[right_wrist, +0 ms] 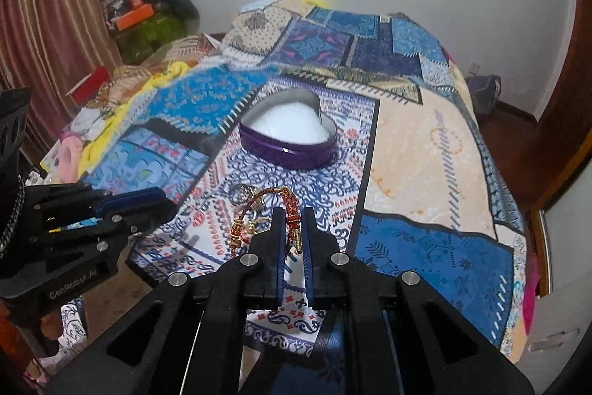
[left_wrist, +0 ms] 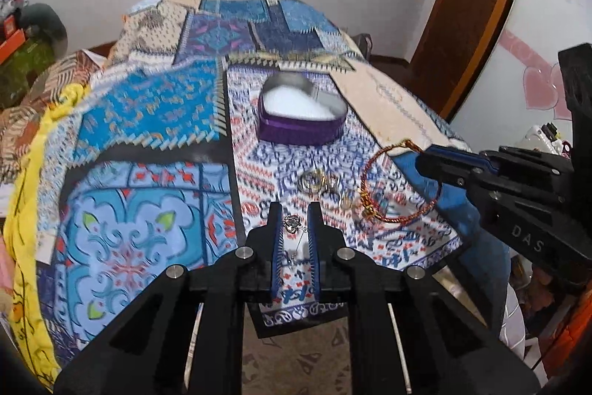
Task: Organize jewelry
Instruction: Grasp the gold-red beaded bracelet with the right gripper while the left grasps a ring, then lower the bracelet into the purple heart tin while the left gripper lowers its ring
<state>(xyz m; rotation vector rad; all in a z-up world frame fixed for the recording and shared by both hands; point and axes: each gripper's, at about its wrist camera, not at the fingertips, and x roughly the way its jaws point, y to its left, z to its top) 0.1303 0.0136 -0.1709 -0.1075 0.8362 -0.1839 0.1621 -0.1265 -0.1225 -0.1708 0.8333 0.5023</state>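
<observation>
We see both grippers over the near edge of the bed [right_wrist: 444, 143], which is covered with a patchwork spread. Left gripper [left_wrist: 295, 210]: jaws nearly together, pinching a small silver pendant [left_wrist: 291, 223] whose thin chain hangs down between them. Right gripper [right_wrist: 293, 215]: jaws pressed together on a red and gold corded bracelet [right_wrist: 286, 200], lifted off the spread. More rings [left_wrist: 314, 181] lie on the spread between the grippers. The purple heart-shaped tin [right_wrist: 292, 154], open with a white lining, sits farther back, toward the middle of the bed.
</observation>
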